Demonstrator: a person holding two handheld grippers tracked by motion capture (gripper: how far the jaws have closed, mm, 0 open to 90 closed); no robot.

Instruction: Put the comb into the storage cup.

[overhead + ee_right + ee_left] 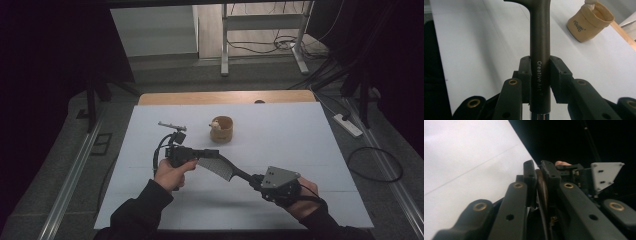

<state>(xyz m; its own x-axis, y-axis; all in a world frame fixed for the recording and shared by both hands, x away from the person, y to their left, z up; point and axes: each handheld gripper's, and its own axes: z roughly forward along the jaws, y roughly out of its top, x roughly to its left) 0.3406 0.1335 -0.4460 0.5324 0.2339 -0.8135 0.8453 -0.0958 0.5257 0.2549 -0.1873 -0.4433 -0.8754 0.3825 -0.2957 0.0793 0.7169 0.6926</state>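
Observation:
A dark comb (223, 168) with a long handle hangs above the middle of the white table, held from both ends. My left gripper (212, 154) is shut on its toothed end; in the left gripper view the comb's thin edge (543, 191) is pinched between the jaws of my left gripper (540, 173). My right gripper (255, 181) is shut on the handle. In the right gripper view the handle (539, 37), printed "Creative Art", runs straight up between the jaws of my right gripper (540, 68).
A tan cup (222, 130) with a small white thing in it stands behind the comb, also seen as the cup (589, 23). A thin metal piece (171, 125) lies left of it. The white table (300, 150) ends in a wooden edge at the back.

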